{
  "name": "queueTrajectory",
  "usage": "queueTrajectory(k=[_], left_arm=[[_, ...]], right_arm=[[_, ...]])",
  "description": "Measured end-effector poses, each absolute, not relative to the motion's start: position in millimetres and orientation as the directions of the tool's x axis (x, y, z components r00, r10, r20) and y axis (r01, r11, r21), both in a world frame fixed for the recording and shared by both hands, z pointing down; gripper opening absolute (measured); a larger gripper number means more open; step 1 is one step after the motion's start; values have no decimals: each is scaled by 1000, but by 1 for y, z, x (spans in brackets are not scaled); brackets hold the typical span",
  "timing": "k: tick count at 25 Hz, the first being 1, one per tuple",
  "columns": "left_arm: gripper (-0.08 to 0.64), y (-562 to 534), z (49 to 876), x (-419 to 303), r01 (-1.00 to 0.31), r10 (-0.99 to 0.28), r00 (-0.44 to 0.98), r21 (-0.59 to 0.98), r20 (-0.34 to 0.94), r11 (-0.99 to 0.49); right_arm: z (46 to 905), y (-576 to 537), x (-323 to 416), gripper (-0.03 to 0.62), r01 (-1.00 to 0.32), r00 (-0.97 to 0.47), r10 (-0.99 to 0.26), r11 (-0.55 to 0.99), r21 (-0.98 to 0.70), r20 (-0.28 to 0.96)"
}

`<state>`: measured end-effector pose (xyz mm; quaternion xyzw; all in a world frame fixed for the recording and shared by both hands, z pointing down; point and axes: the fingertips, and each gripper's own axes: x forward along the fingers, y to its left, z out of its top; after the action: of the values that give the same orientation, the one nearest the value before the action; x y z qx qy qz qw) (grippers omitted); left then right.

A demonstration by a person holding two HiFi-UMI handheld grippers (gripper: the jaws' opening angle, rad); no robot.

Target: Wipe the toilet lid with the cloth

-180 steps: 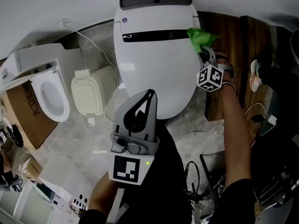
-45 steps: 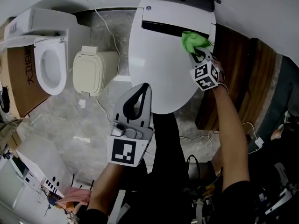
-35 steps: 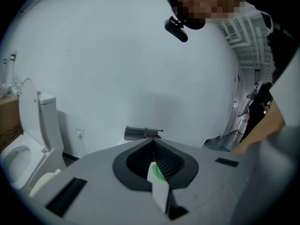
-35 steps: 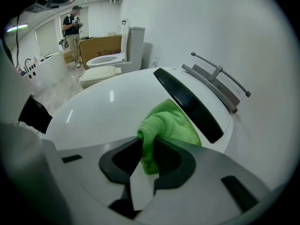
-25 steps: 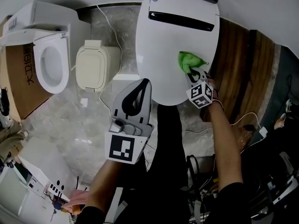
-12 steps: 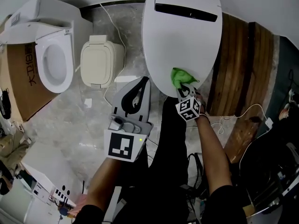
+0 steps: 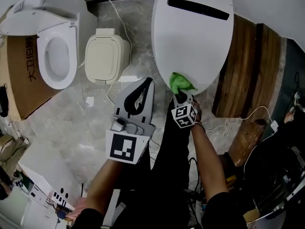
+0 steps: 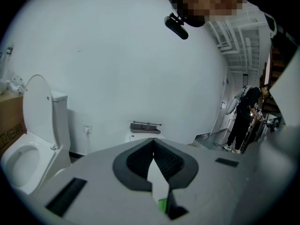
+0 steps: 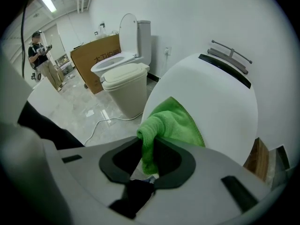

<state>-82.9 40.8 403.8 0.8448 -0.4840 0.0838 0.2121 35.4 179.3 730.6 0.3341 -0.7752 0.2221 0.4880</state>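
Now the right tool (image 7: 180, 95), clamped on the cloth (image 7: 179, 82), sits at the lid's (image 7: 195, 42) near rim; bare lid lies ahead. Beside it the left tool (image 7: 148, 81) is closed, empty.

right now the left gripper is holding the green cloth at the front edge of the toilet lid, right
No: the right gripper holds the green cloth at the front edge of the toilet lid, as the right gripper view shows.

Grey marble floor (image 7: 71, 113) under beige lidded bin (image 7: 106, 55). Open-seat toilet (image 7: 55, 56) just left of bin, cardboard box (image 7: 21, 75) beyond. Wooden boards (image 7: 243, 66) well right. White wall (image 8: 117, 55) behind.
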Motion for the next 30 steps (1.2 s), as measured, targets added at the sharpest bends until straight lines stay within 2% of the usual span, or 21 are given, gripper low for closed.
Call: queueTrajectory(k=[7, 9, 11, 12, 14, 19, 25, 30], left_arm=[[9, 43, 407, -88, -862, -792, 501, 278, 349, -424], [9, 42, 408, -87, -865, -796, 495, 279, 347, -416], [9, 40, 408, -87, -869, -799, 489, 281, 350, -408], [9, 39, 408, -86, -870, -800, 486, 281, 352, -405], [9, 36, 409, -85, -873, -802, 480, 279, 354, -399], [9, 24, 409, -81, -883, -813, 459, 282, 359, -375], [9, 6, 401, -70, -896, -832, 429, 281, 352, -344], [9, -12, 395, -54, -907, -845, 404, 270, 349, -322]], right_arm=[[732, 188, 16, 89, -746, -368, -230, 652, -138, 901], [734, 207, 2, 89, -686, -455, -95, 671, -281, 886], [733, 234, -14, 89, -570, -530, 63, 712, -411, 846], [727, 240, -20, 89, -520, -555, 87, 740, -426, 828], [708, 236, -27, 90, -471, -604, 46, 785, -403, 796], [647, 173, -22, 91, -480, -673, -171, 841, -249, 719], [593, 65, 29, 92, -595, -620, -423, 802, -44, 661], [584, -11, 75, 92, -644, -551, -499, 764, 40, 669]])
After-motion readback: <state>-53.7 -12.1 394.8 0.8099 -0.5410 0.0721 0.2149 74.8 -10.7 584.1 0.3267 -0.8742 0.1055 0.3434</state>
